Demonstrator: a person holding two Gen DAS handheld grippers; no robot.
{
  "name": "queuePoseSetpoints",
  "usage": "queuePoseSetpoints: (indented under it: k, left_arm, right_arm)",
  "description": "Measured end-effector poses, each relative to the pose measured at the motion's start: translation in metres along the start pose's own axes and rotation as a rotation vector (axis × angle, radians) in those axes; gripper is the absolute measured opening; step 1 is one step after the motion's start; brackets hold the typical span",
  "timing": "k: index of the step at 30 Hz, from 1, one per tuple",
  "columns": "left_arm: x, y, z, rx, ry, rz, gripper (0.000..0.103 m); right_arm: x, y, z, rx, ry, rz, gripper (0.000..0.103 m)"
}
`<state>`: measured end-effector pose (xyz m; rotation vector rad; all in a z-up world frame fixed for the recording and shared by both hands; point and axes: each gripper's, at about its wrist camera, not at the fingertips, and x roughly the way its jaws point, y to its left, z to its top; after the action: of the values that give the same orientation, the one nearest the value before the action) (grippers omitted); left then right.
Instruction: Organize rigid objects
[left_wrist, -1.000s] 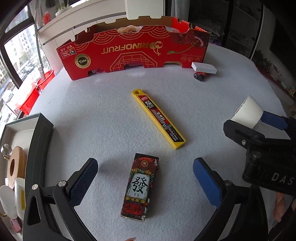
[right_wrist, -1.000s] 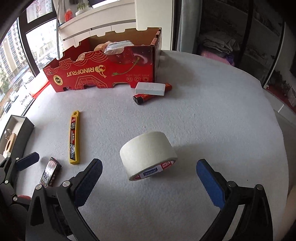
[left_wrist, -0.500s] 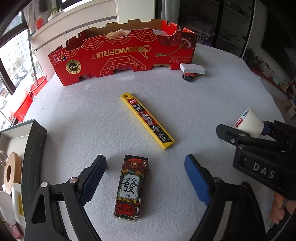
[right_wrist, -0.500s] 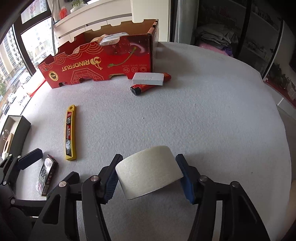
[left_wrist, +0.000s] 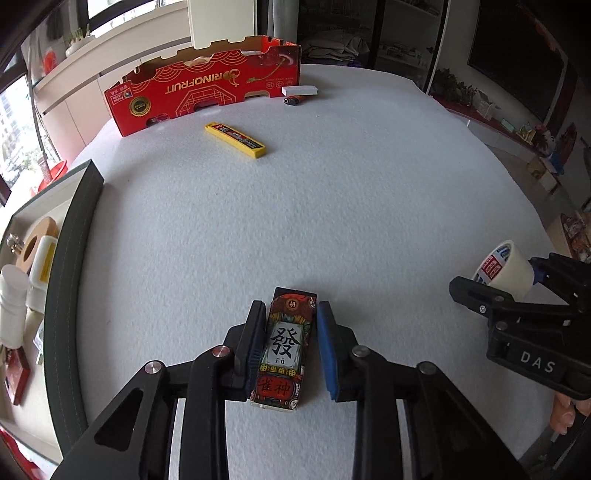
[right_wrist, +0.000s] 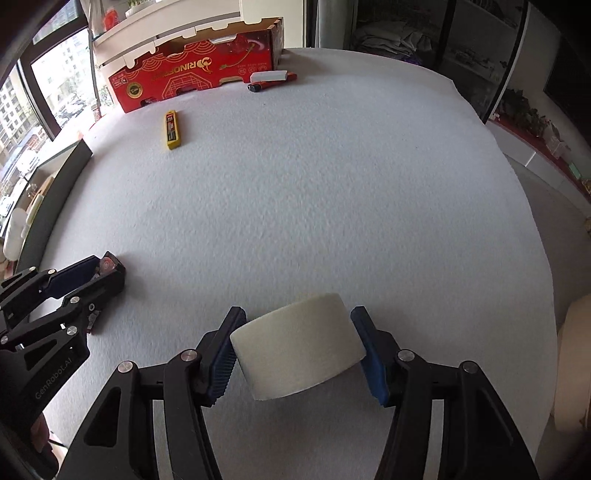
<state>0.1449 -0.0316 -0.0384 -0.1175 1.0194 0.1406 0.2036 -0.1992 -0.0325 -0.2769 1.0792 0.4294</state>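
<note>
Left gripper (left_wrist: 286, 341): jaws have just been closing and now pinch the patterned mahjong-print box (left_wrist: 283, 350) across its narrow sides, long axis in line with the fingers; a sound hold for a slim rigid item, in my judgement, since the pads bear on flat parallel faces. Right gripper (right_wrist: 295, 354): jaws also drawn in within the past second, now clamped on the white tape roll (right_wrist: 297, 350) by its two flat ends, curved face upward, which I judge keeps it from rolling out. In the left wrist view the roll sits at 3 o'clock from the box, well apart. Remaining loose items on the white felt table (left_wrist: 369, 206): a yellow blade case (left_wrist: 236, 140) at 12 o'clock, lying near the red cardboard box (left_wrist: 207, 92); a white block (left_wrist: 299, 90) and a red-and-black lighter (left_wrist: 292, 100) touching or just beside each other at 12 to 1 o'clock beside that carton's right end. The open grey tray (left_wrist: 74, 258) at 9 o'clock already contains a tan tape ring, white pieces and other small goods; it appears the intended destination. Assessment: both pickups secured, transfer to the tray outstanding; three items yet uncollected.
</note>
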Motion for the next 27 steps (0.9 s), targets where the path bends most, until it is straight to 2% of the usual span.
queuePoseSetpoints:
  k: [4,7,12,15,21,27]
  left_arm:
    - [-0.022,0.003,-0.036,-0.029,-0.018,-0.029,0.03]
    - [-0.027,0.003,-0.048,-0.02,-0.041,-0.032,0.03]
    - [-0.028,-0.006,-0.053,-0.001,-0.074,0.016,0.03]
    - [-0.029,-0.005,-0.054,-0.02,-0.087,0.017,0.03]
    - [-0.03,-0.001,-0.054,-0.05,-0.086,-0.004,0.03]
    - [-0.035,0.011,-0.058,-0.105,-0.076,-0.052,0.028]
  right_arm:
    - [-0.019,0.009,-0.04,0.016,-0.019,-0.026,0.06]
    - [-0.026,0.012,-0.056,0.034,-0.058,-0.039,0.06]
    - [-0.028,0.014,-0.059,0.056,-0.086,-0.054,0.06]
    - [-0.028,0.014,-0.061,0.049,-0.099,-0.057,0.06]
    - [-0.028,0.017,-0.064,0.071,-0.124,-0.073,0.06]
    - [-0.028,0.017,-0.062,0.105,-0.097,-0.084,0.06]
